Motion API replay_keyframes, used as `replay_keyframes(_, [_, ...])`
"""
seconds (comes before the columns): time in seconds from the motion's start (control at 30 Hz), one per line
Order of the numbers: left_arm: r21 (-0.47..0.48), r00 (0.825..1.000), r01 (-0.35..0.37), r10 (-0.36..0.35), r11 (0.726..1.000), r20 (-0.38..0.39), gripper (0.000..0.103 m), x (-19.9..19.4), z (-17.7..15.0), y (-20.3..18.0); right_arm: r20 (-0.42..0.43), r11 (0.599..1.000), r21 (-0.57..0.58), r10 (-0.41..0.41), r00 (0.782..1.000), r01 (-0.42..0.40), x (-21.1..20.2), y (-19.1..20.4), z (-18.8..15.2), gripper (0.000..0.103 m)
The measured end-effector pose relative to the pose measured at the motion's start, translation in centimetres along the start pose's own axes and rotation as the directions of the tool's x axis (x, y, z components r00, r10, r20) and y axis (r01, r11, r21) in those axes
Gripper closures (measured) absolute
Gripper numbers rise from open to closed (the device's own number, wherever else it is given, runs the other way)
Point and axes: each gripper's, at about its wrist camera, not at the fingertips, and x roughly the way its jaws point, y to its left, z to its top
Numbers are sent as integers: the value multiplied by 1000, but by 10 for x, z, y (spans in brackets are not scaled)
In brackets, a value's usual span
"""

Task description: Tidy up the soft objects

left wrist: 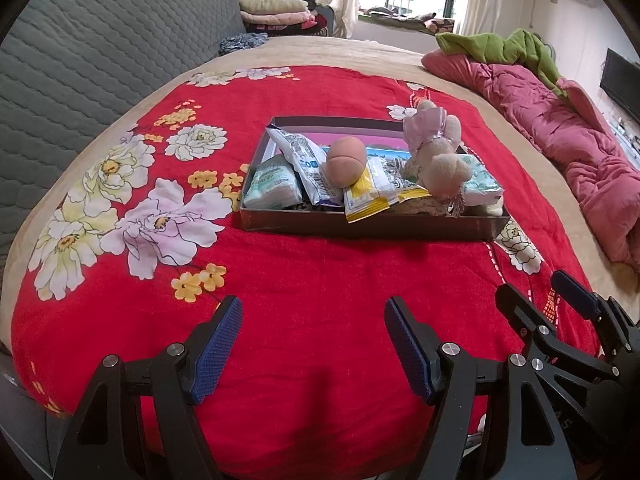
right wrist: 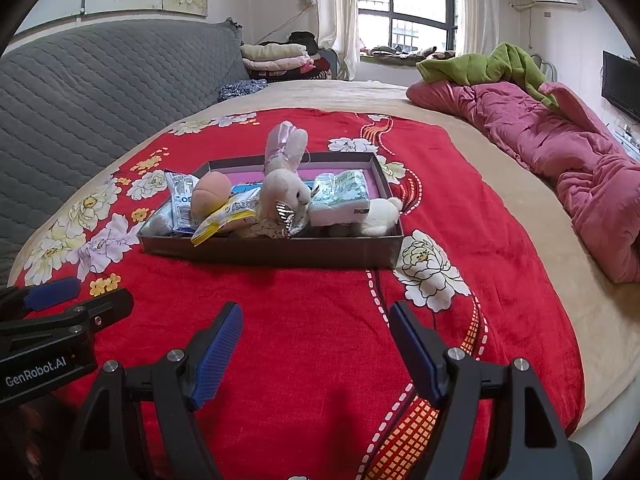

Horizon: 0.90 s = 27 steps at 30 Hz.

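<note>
A shallow dark box [left wrist: 372,229] sits on a red flowered blanket [left wrist: 312,280] spread over the bed, and the soft things lie inside it. From the left wrist view, a pack of tissues [left wrist: 272,185] fills the near left corner, a white and blue packet [left wrist: 300,160] leans beside it, a peach-coloured plush ball [left wrist: 346,159] rests on top, a yellow packet [left wrist: 370,196] hangs over the near wall, and a plush rabbit [left wrist: 436,152] sits toward the right. The right wrist view adds a second tissue pack [right wrist: 340,196] and a small white plush [right wrist: 382,214] at the box's right end.

The left gripper [left wrist: 314,344] hovers over bare blanket with its fingers spread wide and nothing between them; the box lies well ahead of the fingertips. The right gripper [right wrist: 316,348] stands just beside it, its fingers also wide apart and empty, with the box straight ahead and well clear.
</note>
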Motion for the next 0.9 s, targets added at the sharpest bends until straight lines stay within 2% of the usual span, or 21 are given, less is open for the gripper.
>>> replay_keyframes(0.9, [8, 1000, 13, -13, 1000, 2, 28, 0, -1, -3, -8, 1000, -5, 3, 1000, -3, 0, -1, -1, 28])
